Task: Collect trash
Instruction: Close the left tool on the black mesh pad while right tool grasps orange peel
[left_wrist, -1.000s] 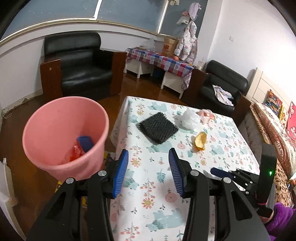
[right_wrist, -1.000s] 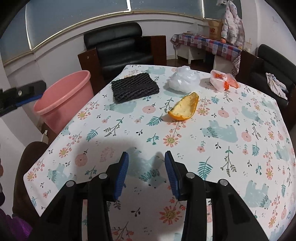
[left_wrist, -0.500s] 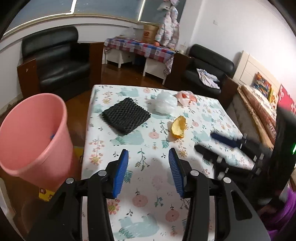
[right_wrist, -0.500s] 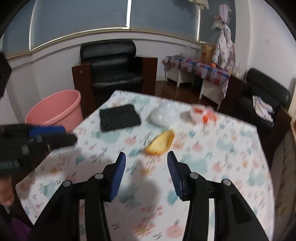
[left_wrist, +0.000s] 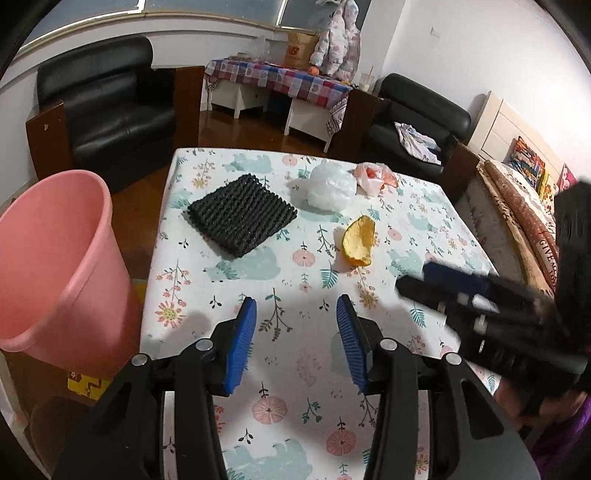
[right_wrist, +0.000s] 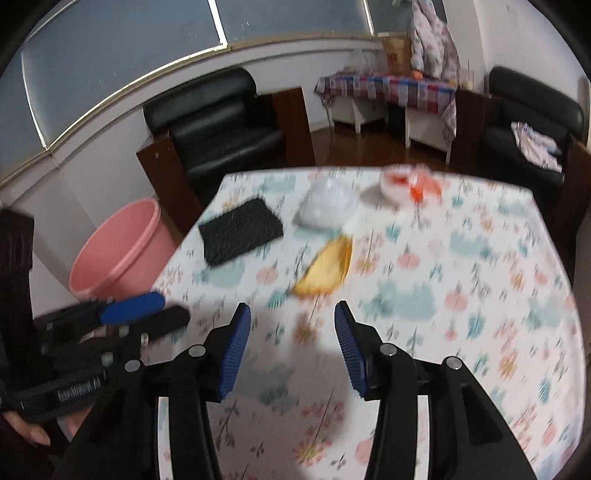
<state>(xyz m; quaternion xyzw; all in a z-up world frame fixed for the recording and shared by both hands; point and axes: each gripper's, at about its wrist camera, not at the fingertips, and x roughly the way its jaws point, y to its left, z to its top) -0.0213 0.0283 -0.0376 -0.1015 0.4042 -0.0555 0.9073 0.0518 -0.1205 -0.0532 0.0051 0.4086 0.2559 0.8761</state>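
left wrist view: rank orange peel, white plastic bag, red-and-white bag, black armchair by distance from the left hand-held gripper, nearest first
From the left hand-held gripper, open over the near part of the table:
1. orange peel, ahead and slightly right on the tablecloth.
2. white plastic bag, past the peel, mid-table.
3. red-and-white bag, just behind the white one, near the far edge.
4. black armchair, off the table, far left against the wall.

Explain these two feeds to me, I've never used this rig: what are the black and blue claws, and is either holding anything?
Each view comes from a camera on a hand-held gripper, looking along its two blue-padded fingers. The left gripper and the right gripper are both open and empty. On the floral table lie a black mesh pad, a white plastic bag, a second bag with red inside and an orange peel. The pink bin stands beside the table.
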